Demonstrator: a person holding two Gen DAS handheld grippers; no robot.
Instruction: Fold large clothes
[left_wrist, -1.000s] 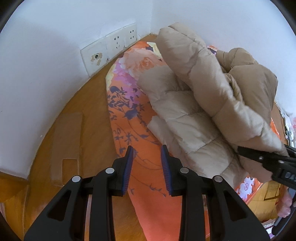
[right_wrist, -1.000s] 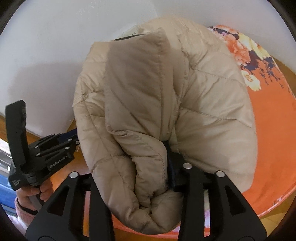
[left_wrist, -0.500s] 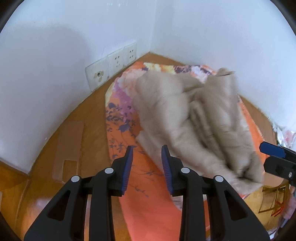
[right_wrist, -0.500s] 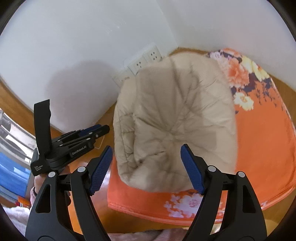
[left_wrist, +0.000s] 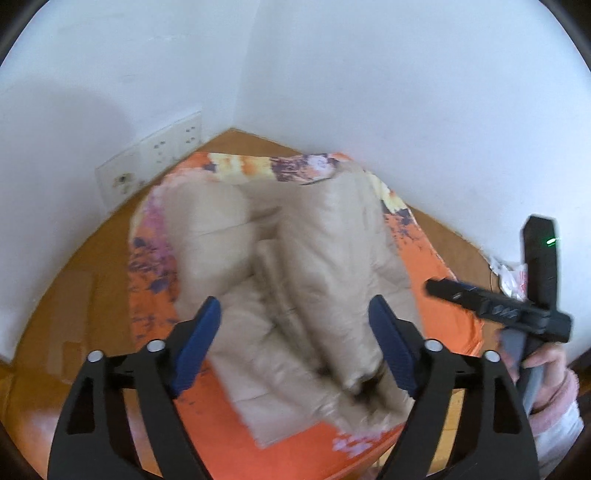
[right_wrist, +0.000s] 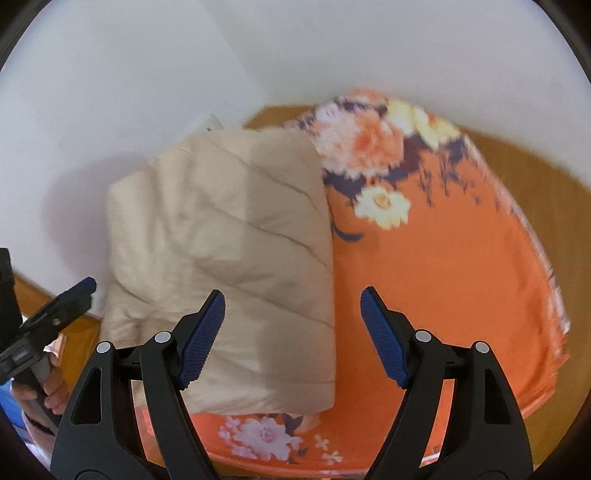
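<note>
Jacket (right_wrist: 229, 266) lies folded in a bundle on the orange cloth (right_wrist: 443, 280). Left gripper (left_wrist: 295, 339) and right gripper (right_wrist: 291, 332) both spread wide, empty, above it. Fold looks mostly done; maybe tidying left.

One beige puffer jacket (left_wrist: 295, 280), one orange floral cloth (right_wrist: 443, 277), two grippers, three wall sockets (left_wrist: 155, 155).

We see white walls (left_wrist: 332, 92) meeting in a corner, a wooden floor (left_wrist: 74, 258), and wall sockets (left_wrist: 166, 147) low down.
</note>
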